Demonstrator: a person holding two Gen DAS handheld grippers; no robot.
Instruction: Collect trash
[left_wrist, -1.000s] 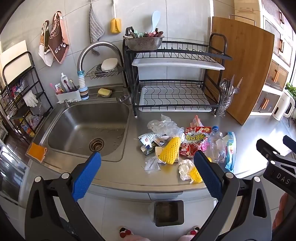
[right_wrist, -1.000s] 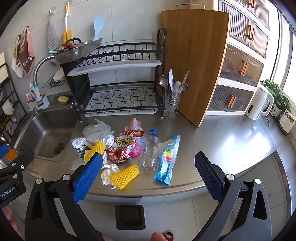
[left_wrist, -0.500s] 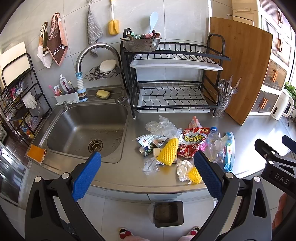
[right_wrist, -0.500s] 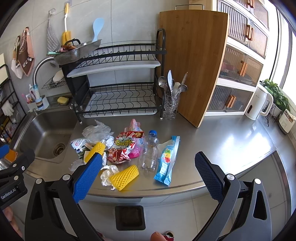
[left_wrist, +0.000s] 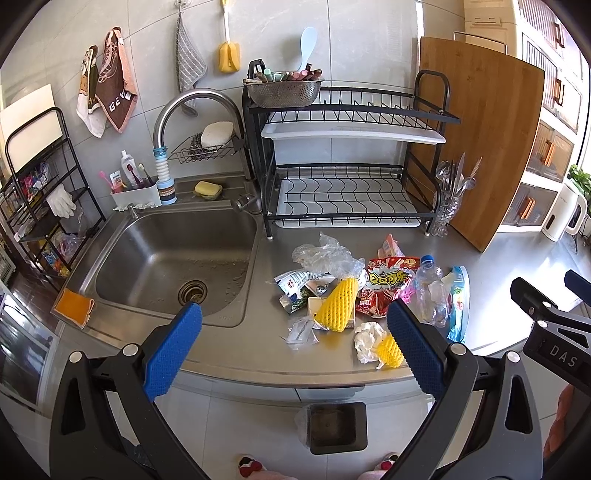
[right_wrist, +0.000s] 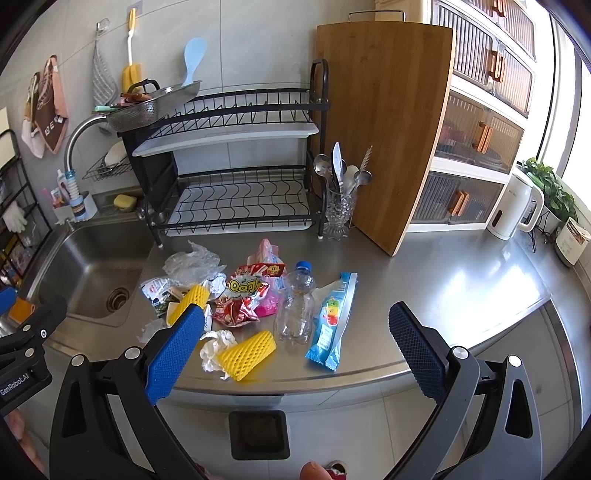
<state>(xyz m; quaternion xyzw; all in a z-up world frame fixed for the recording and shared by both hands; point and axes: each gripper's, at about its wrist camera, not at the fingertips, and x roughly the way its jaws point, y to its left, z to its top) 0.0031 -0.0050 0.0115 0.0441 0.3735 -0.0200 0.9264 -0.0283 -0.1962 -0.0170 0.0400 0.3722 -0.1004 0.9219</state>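
Note:
A heap of trash lies on the steel counter (right_wrist: 461, 288) right of the sink: two yellow foam nets (right_wrist: 248, 354) (left_wrist: 338, 304), crumpled white paper (right_wrist: 214, 345), a clear plastic bottle (right_wrist: 297, 306), a blue wrapper (right_wrist: 332, 321), a red snack bag (right_wrist: 243, 291) and a clear plastic bag (left_wrist: 325, 256). A black trash bin (right_wrist: 257, 434) stands on the floor below the counter's front edge. My left gripper (left_wrist: 295, 350) and my right gripper (right_wrist: 295, 350) are both open and empty, held in front of the counter, short of the trash.
A sink (left_wrist: 170, 258) is at the left with a curved faucet (left_wrist: 184, 107). A black dish rack (left_wrist: 347, 184), a glass cutlery holder (right_wrist: 338, 210) and a leaning wooden cutting board (right_wrist: 384, 122) stand behind the trash. A white kettle (right_wrist: 515, 206) is far right.
Both grippers have drifted slightly; the view has shifted a little. Both stay open and the trash has not moved.

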